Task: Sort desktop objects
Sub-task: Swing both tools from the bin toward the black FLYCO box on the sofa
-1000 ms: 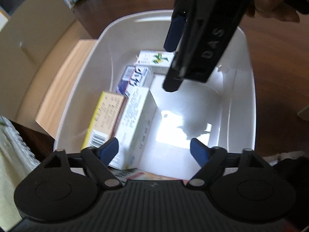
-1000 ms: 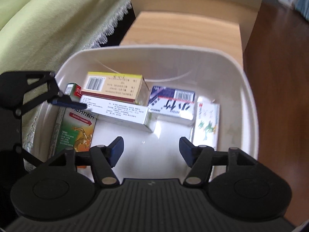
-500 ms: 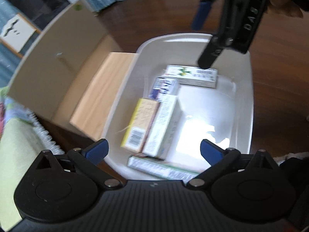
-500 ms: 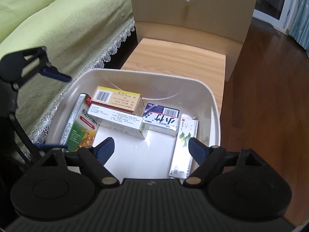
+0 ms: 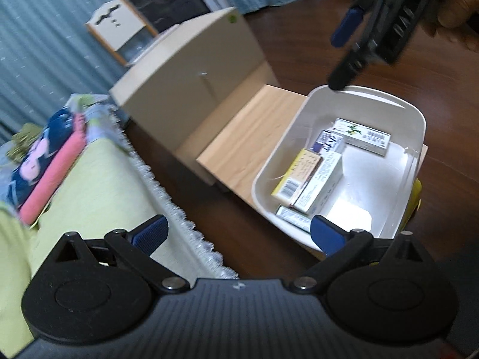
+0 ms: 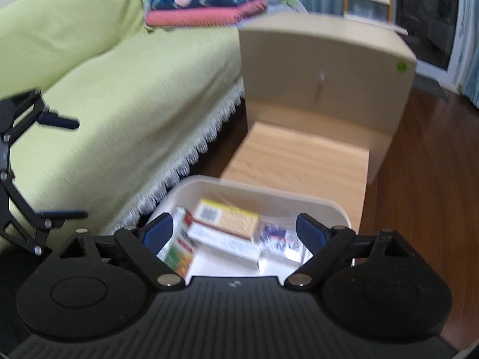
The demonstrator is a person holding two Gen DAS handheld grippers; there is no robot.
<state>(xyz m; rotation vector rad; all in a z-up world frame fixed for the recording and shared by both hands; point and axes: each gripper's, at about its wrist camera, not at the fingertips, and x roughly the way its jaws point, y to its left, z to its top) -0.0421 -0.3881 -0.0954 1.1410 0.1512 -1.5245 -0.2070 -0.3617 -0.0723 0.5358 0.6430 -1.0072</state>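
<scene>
We record a white plastic bin (image 5: pixel 417 119) as our landmark, standing on a light wooden panel (image 5: pixel 251 137) on the dark wood floor (image 5: pixel 449 89). Inside the bin we count five cartons: a yellow box (image 5: pixel 296 170) against the wall nearest the panel, a long white box (image 5: pixel 321 184) touching its side, a blue-and-white box (image 5: pixel 329 142) just beyond those two, a white box with a green plant print (image 5: pixel 360 133) toward the bin's far end, and a green-and-orange box (image 6: pixel 178 255) at the near end, part hidden. Our left gripper (image 5: pixel 238 234) hangs above and short of the bin's near end, fingers spread wide, holding nothing. Our right gripper (image 6: pixel 233 233) hangs over the bin, likewise spread and empty. Beyond the bin stands a beige cabinet (image 5: pixel 191 68); beside the bin, across a dark gap, a yellow-green sofa cover (image 6: pixel 119 95) with white fringe.
</scene>
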